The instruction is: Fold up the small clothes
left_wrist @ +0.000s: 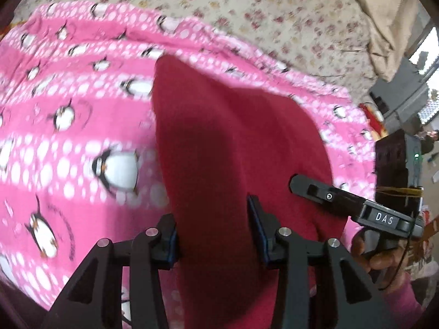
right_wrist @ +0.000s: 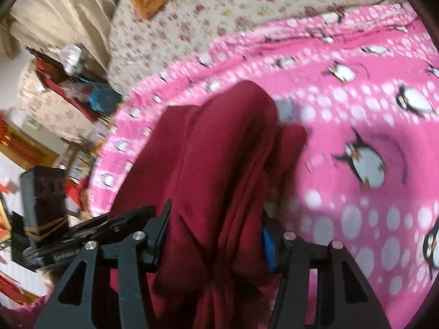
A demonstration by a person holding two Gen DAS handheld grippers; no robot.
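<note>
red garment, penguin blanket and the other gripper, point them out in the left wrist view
red garment (left_wrist: pixel 219 142), left wrist view, middle of the cloth
penguin blanket (left_wrist: pixel 68 96), left wrist view, bare pink area
right gripper (left_wrist: pixel 299 184), left wrist view, fingertip end

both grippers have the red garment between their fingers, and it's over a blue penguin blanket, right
Not quite: the blanket is pink, not blue. Both wrist views show the pink penguin blanket under the dark red garment. The rest stands: the left gripper and right gripper each have the garment between their fingers.
</note>
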